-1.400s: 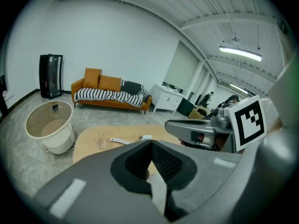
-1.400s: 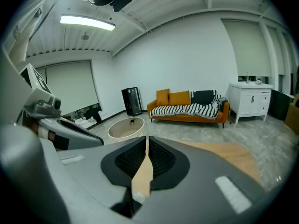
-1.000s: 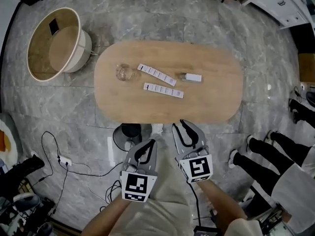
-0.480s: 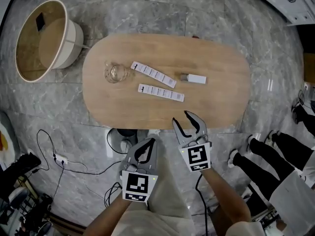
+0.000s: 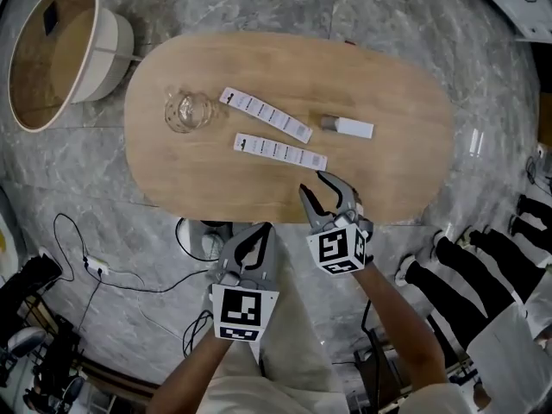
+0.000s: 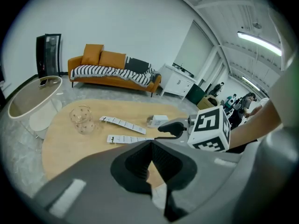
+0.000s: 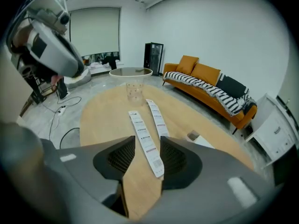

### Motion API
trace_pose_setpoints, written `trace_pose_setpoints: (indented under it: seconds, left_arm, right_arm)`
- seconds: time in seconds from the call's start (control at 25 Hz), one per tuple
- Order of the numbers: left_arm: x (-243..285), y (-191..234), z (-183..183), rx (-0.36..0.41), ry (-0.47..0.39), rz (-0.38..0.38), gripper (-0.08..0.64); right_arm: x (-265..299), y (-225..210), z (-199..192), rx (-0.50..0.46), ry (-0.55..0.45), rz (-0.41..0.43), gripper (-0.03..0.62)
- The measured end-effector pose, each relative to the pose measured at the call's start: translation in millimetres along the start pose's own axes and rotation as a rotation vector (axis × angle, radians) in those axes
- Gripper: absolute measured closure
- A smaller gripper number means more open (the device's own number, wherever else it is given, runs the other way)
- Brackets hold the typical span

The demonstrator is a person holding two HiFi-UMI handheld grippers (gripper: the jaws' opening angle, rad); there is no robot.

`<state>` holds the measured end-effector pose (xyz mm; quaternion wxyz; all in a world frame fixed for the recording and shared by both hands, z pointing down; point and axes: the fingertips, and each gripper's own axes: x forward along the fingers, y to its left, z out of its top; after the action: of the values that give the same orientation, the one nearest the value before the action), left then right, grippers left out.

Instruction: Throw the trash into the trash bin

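Note:
On the oval wooden table lie two printed paper strips, a far one and a near one. There is also a crumpled clear plastic cup and a small white box. The round beige trash bin stands on the floor off the table's far left end. My right gripper hangs open over the table's near edge, and the near strip shows between its jaws. My left gripper is shut and empty, held back off the table.
Cables and a power strip lie on the marble floor at the left. A person's legs in black are at the right. An orange sofa and white cabinets stand farther off.
My right gripper has moved forward from the floor side to over the table's near edge, closer to the near strip. The left gripper has stayed back.

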<state>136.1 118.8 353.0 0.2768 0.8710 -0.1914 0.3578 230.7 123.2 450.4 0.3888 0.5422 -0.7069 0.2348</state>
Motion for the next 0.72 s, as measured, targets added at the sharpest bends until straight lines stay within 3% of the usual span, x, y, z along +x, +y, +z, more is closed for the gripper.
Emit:
trace_pose_setpoints:
  seconds: [0.28, 0.52, 0.64, 0.72]
  left_arm:
    - [17, 1, -10, -0.025, 0.003, 0.012, 0.56]
    - [23, -1, -15, -0.038, 0.004, 0.02, 0.56]
    - [23, -2, -20, -0.043, 0.01, 0.02, 0.56]
    - [23, -4, -23, -0.037, 0.017, 0.018, 0.56]
  right_arm:
    - [40, 3, -47, -0.11, 0.108, 0.005, 0.403]
    - [59, -1, -64, -0.178, 0.145, 0.001, 0.396]
    - [67, -3, -70, -0.208, 0.16, -0.007, 0.415]
    - [71, -6, -72, -0.231, 0.166, -0.034, 0.478]
